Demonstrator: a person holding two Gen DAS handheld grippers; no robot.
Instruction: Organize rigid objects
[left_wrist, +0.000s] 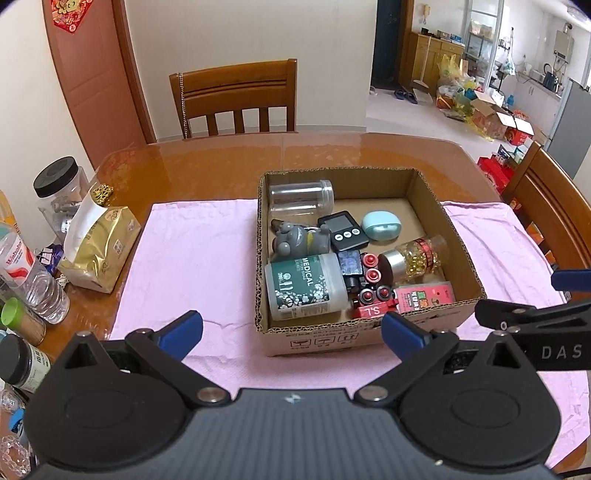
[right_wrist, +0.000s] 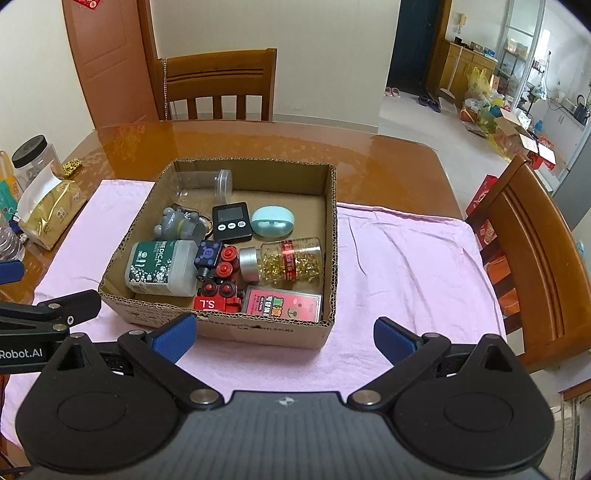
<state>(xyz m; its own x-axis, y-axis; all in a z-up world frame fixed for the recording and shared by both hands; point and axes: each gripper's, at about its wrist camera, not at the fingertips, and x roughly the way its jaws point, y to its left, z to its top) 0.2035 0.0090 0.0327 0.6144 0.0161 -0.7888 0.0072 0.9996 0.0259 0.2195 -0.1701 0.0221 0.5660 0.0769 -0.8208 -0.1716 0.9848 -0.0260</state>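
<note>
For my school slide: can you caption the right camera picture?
Open right gripper hovers before a cardboard box of small objects on a pink cloth.

One open brown cardboard box (right_wrist: 255, 334) holds nine items: two clear plastic jars (right_wrist: 205, 182), one white medical bottle (right_wrist: 162, 267), six others

Cardboard box (right_wrist: 258, 334) full of small objects (right_wrist: 221, 254)

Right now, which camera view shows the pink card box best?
The right wrist view: the pink card box lies fully visible in the cardboard box's near right corner. In the left wrist view, the pink card box is partly cut by the cardboard wall.
</note>
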